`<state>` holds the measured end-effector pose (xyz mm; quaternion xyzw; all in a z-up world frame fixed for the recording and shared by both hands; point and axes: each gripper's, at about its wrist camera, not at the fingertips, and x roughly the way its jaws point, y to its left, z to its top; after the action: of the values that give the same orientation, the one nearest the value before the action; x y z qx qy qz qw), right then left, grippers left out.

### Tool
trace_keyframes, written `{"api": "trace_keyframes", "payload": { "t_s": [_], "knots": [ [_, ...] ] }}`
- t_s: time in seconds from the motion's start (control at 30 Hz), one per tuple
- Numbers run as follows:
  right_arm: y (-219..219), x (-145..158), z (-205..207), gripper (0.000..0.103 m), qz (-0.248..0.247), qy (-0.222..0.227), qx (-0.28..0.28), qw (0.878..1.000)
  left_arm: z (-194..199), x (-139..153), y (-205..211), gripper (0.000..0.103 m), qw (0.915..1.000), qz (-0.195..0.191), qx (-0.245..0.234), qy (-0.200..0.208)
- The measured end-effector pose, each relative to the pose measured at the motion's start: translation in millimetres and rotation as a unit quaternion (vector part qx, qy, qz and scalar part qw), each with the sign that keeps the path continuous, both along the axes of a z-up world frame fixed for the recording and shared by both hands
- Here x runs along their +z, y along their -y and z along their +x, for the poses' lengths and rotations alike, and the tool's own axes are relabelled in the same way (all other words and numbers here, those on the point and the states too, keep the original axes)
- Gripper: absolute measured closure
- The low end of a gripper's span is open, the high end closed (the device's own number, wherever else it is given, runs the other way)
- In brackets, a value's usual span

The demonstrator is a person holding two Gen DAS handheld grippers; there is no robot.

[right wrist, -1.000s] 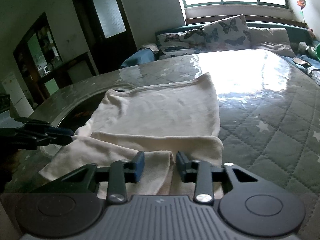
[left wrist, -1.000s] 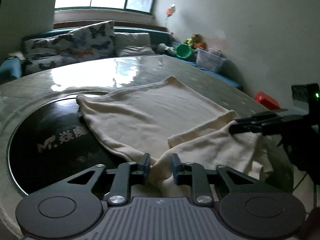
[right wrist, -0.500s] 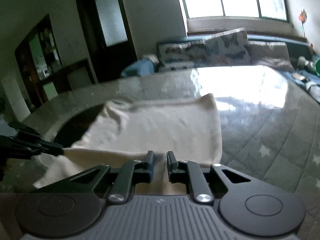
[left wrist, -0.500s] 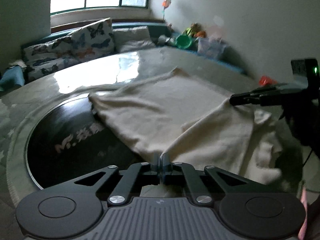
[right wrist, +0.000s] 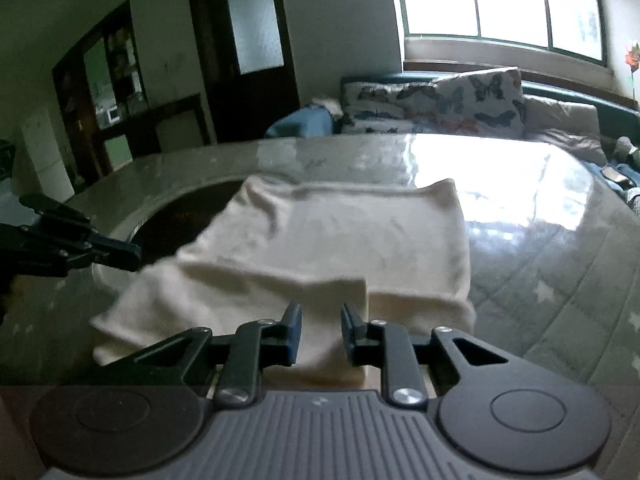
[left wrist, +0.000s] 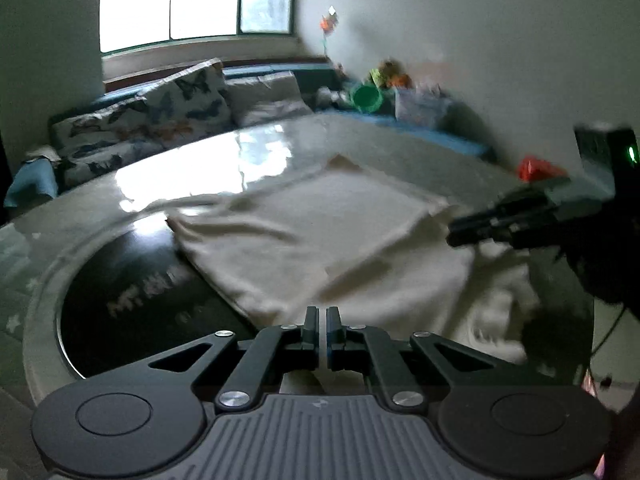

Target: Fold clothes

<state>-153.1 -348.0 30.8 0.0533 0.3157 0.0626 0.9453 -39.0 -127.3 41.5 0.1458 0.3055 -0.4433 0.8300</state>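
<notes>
2 claws are on the job, and I judge the fold about half made. The cream garment [right wrist: 320,236] lies spread on the round surface [right wrist: 560,264], its near part doubled over the rest, so 1 fold looks begun, while the near layers are rumpled and bunched towards my side. My left claw [left wrist: 323,330] has its jaws pressed together on the near edge of the cloth, which I can see running out from under the tips in the left wrist view. My right claw [right wrist: 320,334] is opening: its blue pads [right wrist: 294,330] stand apart with a flap of the cloth between them, and they do not seem to press on it now, so I take that side as let go or nearly so. What is left, as I read it: carry the held edge across, flatten the loose near layers, and probably make at least 1 more fold before the piece is a neat stack. As for writing, the dark round inset [left wrist: 132,300] in the surface carries pale lettering, but it is blurred and I cannot read it. No tag or brand shows on the garment, and only a small emblem, too small to read, marks each claw body.
</notes>
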Motion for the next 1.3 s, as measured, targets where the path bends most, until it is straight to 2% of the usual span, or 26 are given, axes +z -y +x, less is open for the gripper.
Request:
{"api": "trace_keyframes", "payload": {
  "t_s": [0.07,0.2,0.33,0.43,0.53,0.63,0.67,0.8,0.87,1.0,1.1,1.17,1.3],
  "knots": [
    [0,-4,-2,0.082,-0.001,-0.007,-0.001,1.000,-4,-10,0,0.100,0.9996,0.027,0.005,-0.007],
    [0,1,-6,0.082,-0.002,-0.002,0.003,1.000,-9,-12,-13,0.099,0.9989,0.041,0.022,0.000],
    [-1,8,-6,0.080,0.004,0.014,0.004,1.000,-10,2,-17,0.099,0.9993,0.013,0.036,0.006],
    [-5,5,-1,0.076,0.007,0.012,0.004,1.000,-11,7,-5,0.097,0.9991,-0.008,0.040,0.013],
    [-9,-2,3,0.076,-0.001,0.001,0.006,1.000,-3,0,10,0.097,0.9988,-0.011,0.048,-0.006],
    [-11,-7,1,0.076,-0.010,-0.007,0.011,1.000,3,-14,16,0.097,0.9982,0.013,0.057,-0.014],
    [-10,-6,-1,0.076,-0.013,-0.007,0.013,1.000,2,-16,14,0.097,0.9983,0.008,0.055,-0.013],
    [-10,1,-8,0.075,-0.008,0.000,0.016,1.000,-3,-10,8,0.097,0.9982,0.005,0.059,-0.012],
    [-13,2,-12,0.069,-0.006,0.004,0.023,1.000,-10,-6,8,0.097,0.9987,-0.003,0.051,-0.006],
    [-20,-8,-13,0.069,-0.018,-0.007,0.032,0.999,-20,-13,19,0.096,0.9991,0.026,0.034,0.002],
    [-21,-2,-19,0.069,-0.024,-0.002,0.036,0.999,-25,-11,19,0.095,0.9993,0.023,0.030,0.004],
    [-19,5,-29,0.069,-0.023,0.003,0.040,0.999,-35,-5,18,0.094,0.9998,0.015,0.009,0.011],
    [-13,14,-51,0.069,-0.047,-0.003,0.047,0.998,-63,1,19,0.081,0.9972,0.017,-0.059,0.043]
  ]
}}
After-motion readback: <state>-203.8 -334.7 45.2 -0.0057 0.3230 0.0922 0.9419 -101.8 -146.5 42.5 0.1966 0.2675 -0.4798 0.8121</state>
